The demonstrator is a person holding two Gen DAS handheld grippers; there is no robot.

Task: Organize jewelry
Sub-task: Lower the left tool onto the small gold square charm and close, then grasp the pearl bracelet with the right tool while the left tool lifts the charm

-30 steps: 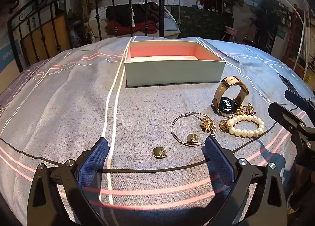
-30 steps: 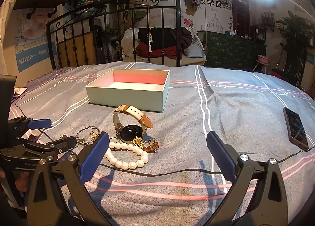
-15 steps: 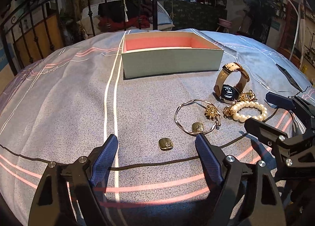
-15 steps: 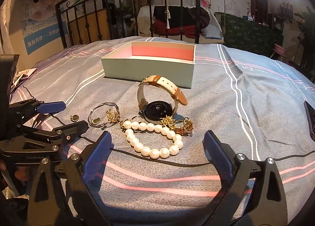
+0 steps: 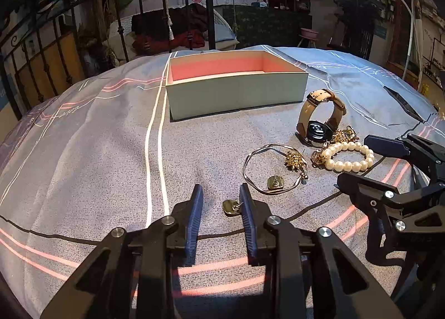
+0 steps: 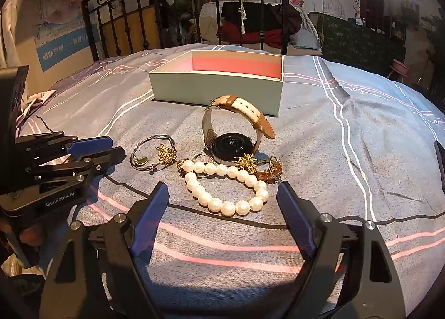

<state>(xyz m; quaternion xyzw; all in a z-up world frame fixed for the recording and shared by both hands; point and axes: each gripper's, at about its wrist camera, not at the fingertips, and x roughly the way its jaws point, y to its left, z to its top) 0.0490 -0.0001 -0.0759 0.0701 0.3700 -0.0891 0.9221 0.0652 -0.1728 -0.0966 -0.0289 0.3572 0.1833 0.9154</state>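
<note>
Gold earring [image 5: 231,207] now sits between narrowed left tongs [image 5: 221,203]

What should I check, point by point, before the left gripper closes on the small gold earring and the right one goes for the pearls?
1. Gold earring between the fingers of the left gripper: not ok, it lies against the right finger, off centre.
2. Left gripper has room to close: ok, a gap shows between the fingers.
3. Right gripper open wide enough for the pearl bracelet: ok.
4. Pearl bracelet free of other pieces: not ok, the gold brooch and the watch touch or overlap it.
5. Box open and ready: ok, though its floor is partly hidden.
</note>
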